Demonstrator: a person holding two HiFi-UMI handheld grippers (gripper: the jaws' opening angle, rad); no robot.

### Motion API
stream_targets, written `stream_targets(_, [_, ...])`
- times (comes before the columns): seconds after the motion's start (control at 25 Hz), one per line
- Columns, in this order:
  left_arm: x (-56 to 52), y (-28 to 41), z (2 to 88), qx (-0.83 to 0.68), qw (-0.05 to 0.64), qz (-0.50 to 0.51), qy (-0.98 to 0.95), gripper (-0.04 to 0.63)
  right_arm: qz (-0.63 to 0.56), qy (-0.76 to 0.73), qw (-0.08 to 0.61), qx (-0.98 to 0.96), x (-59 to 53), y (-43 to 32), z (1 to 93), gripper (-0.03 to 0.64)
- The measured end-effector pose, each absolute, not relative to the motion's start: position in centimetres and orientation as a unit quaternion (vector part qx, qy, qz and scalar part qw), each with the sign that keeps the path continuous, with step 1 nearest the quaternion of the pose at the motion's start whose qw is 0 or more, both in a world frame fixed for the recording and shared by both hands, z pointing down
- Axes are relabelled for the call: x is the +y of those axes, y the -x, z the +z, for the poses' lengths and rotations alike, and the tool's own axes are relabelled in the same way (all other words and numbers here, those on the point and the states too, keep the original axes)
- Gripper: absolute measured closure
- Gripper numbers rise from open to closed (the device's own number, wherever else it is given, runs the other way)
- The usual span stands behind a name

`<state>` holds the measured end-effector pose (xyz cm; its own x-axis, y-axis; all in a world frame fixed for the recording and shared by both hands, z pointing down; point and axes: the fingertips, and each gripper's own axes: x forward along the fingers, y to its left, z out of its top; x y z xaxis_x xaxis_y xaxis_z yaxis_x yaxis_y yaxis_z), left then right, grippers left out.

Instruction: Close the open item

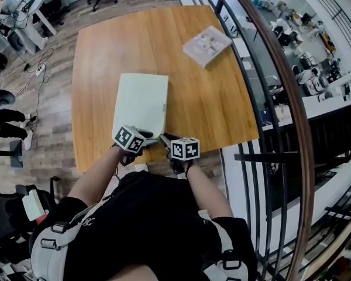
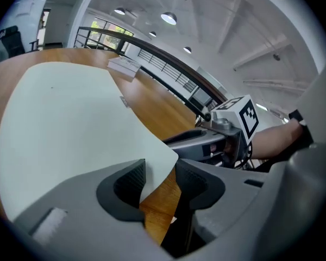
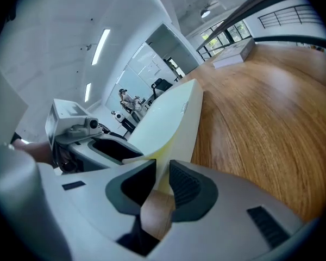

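A pale green book (image 1: pixel 141 101) lies flat and closed on the wooden table (image 1: pixel 216 107). My left gripper (image 1: pixel 146 136) is at its near edge. In the left gripper view (image 2: pixel 159 181) the jaws stand open, with the near corner of the cover (image 2: pixel 65 118) between them and a gap beside the right pad. My right gripper (image 1: pixel 164 139) is at the book's near right corner. In the right gripper view (image 3: pixel 163 181) the book's thick edge (image 3: pixel 171 113) fills the narrow gap between the pads, so the jaws are shut on it.
A second, smaller book (image 1: pixel 206 44) lies at the far right of the table. A dark curved railing (image 1: pixel 269 69) runs along the table's right side. The table's near edge is right below both grippers, against the person's body.
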<state>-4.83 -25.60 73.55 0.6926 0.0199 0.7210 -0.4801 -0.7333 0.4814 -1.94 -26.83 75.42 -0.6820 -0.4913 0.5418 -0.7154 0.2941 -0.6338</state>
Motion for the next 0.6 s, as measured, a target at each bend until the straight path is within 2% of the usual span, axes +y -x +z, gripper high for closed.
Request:
stream_targets(0.08, [-25.3,4.5,73.6,-0.125,0.315,0.389,-0.857,0.411,0.442,-0.393,0.135,-0.795,-26.7,1.2,75.1,0.55])
stream_targets(0.12, [-25.3,4.4,73.6,-0.126,0.309,0.395,-0.856,0.409,0.437,-0.405,0.132,-0.792,-26.8,0.5,74.7,0.607])
stream_targets(0.24, [-25.9,4.9,73.7,-0.138,0.336,0.379,-0.851,0.428,0.427,-0.442,0.1,-0.782,-27.3,-1.3,73.0,0.611])
stream_targets(0.32, [-26.3,5.2,73.9,-0.148,0.348,0.366,-0.85,0.485,0.409,-0.457,0.092,-0.784,-27.5,-2.2,71.5,0.612])
stream_targets(0.4, [-25.9,4.9,74.2,-0.144,0.358,0.352,-0.853,0.579,0.378,-0.464,0.099,-0.795,-27.8,-2.7,69.9,0.612])
stream_targets(0.48, [-25.1,4.4,74.3,-0.138,0.359,0.336,-0.86,0.592,0.342,-0.466,0.106,-0.809,-28.3,-2.8,68.0,0.612])
stream_targets(0.6, [-24.9,4.6,74.4,-0.168,0.31,0.338,-0.872,0.592,0.296,-0.469,0.108,-0.825,-29.0,-3.0,65.4,0.611])
